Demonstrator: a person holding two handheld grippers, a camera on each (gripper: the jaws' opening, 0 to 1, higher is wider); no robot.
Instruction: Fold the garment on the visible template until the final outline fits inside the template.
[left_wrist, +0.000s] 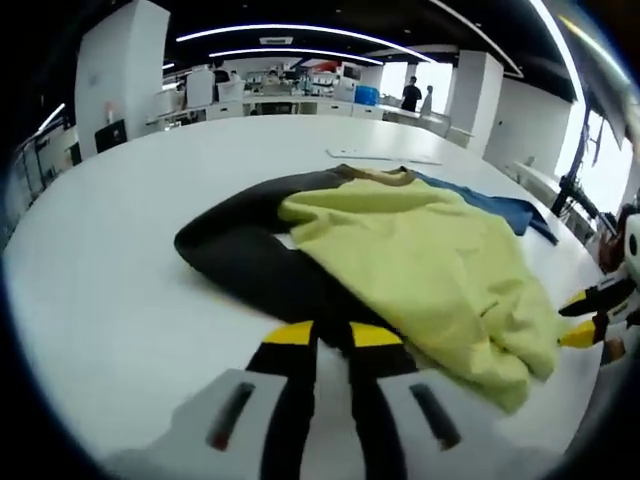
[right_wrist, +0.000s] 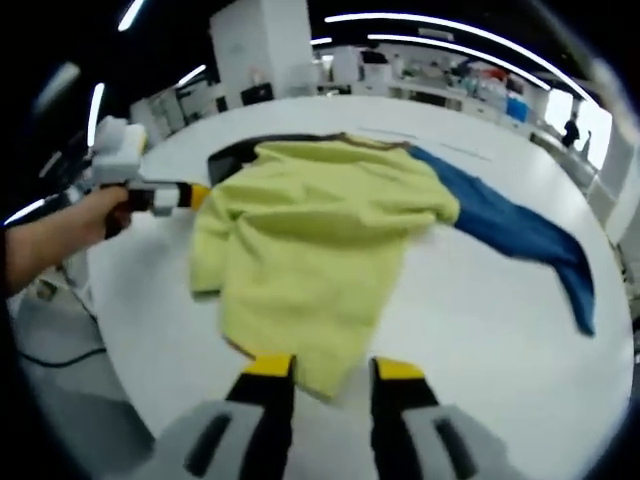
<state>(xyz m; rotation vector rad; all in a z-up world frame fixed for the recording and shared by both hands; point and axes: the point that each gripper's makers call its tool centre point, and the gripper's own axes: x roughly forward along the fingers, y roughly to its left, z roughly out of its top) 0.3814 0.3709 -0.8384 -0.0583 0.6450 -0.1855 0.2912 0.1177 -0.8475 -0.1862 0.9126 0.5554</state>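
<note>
Nearest in the right gripper view, the right gripper (right_wrist: 330, 380) stands with its jaws apart and nothing between them, just short of the near hem of the garment (right_wrist: 310, 240); the hem sits close to the near edge of the white table (right_wrist: 470, 330). In the left gripper view the left gripper (left_wrist: 332, 340) also has its jaws parted, their yellow tips resting against the garment's dark panel (left_wrist: 250, 255) (whether any cloth is pinched I cannot tell); a hand (right_wrist: 60, 235) carries it at the table's left edge. Beyond them the garment lies mid-table, crumpled, its yellow body thrown over the dark side, and a blue sleeve (right_wrist: 520, 235) trails toward the far right edge. No template outline can be made out under it; by my judgement the folding is barely begun, with the sleeve and loose body not yet gathered into a compact shape.
</note>
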